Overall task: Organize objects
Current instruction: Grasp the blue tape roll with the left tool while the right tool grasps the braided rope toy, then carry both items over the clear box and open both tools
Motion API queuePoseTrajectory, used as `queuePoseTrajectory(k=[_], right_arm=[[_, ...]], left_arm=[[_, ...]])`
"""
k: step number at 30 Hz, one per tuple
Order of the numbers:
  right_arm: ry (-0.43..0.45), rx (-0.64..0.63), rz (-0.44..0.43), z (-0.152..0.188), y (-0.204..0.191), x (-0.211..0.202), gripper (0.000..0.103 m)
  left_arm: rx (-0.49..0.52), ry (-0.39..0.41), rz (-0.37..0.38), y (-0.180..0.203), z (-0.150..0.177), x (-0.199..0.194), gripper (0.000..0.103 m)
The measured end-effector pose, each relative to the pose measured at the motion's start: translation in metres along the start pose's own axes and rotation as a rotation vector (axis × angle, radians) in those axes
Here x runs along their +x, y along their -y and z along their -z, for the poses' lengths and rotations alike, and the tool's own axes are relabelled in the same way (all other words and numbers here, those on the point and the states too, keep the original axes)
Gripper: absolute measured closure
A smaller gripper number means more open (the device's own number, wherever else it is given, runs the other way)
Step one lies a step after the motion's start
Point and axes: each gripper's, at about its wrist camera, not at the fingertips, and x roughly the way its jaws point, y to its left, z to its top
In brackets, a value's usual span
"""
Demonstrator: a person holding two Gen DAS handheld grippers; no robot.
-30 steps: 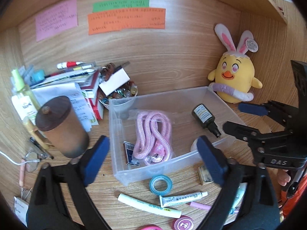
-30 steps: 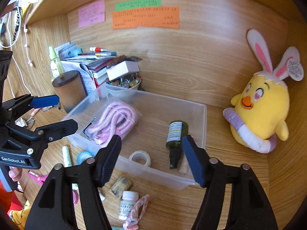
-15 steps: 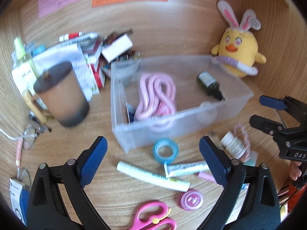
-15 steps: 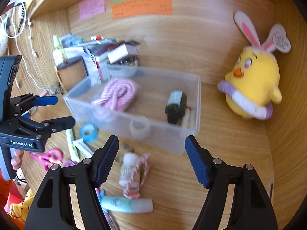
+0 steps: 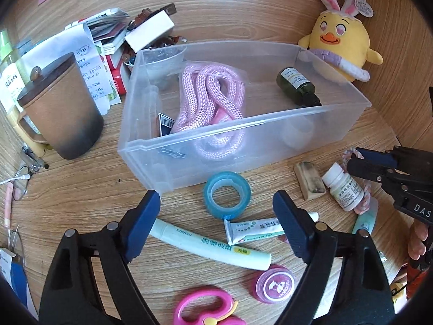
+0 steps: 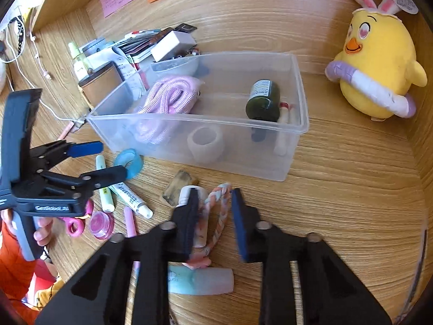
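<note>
Risk 1: the right gripper point(image 6: 214, 192) straddles the braided cord point(image 6: 217, 211), but its left pad sits over the white pill bottle point(image 6: 189, 193), which lies touching the cord. If I close from here, the bottle may get pinched along w/ the cord, or get shoved and roll toward the stone block point(image 6: 177, 187). Risk 2: the cord is limp and its lower end lies on the teal tube point(image 6: 200, 281). A lift may drag that tube or let the loop slip out. Right jaws have just been closing and stand narrow. The cord is between them, but bare wood shows beside the right pad, so no grip yet. The left gripper point(image 5: 216, 197) has jaws wide, just closing a little, holding nothing. It hangs over the blue tape roll point(image 5: 226, 194). Risk 3: that roll lies flat and touches the ointment tube point(image 5: 257, 230), so the pads may skid over its rim or nudge the tube. Task items: cord is a pink/blue/white plait in a loop. Bottle is on its side, cap toward the clear bin point(image 6: 194, 122). All loose items lie on the desk point(image 6: 351, 189) between the bin's front wall and the desk's near edge. The bin, toward the desk's back edge, holds pink rope point(image 5: 211, 94) and a dark green bottle point(image 5: 295, 84).
</note>
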Motion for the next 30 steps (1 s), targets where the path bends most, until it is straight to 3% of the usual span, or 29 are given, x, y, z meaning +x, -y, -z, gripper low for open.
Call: queuePoseTrajectory(k=[11, 15, 16, 22, 30], right_arm=[[0.084, -0.030, 0.062, -0.001, -0.002, -0.021, 0.096], [0.120, -0.034, 0.073, -0.004, -0.002, -0.034, 0.096], [0.126, -0.034, 0.073, -0.005, -0.002, -0.036, 0.096], [0.167, -0.027, 0.069, -0.015, -0.002, -0.047, 0.096], [0.251, -0.024, 0.070, -0.037, -0.004, -0.066, 0.096]], left_arm=[[-0.016, -0.062, 0.028, -0.002, -0.004, 0.019, 0.036], [-0.006, -0.058, 0.026, -0.003, -0.003, 0.016, 0.063], [-0.010, -0.058, 0.031, -0.004, -0.003, 0.015, 0.065], [-0.018, -0.038, 0.044, -0.005, 0.001, 0.003, 0.065], [0.014, 0.086, 0.058, 0.003, -0.014, -0.046, 0.065]])
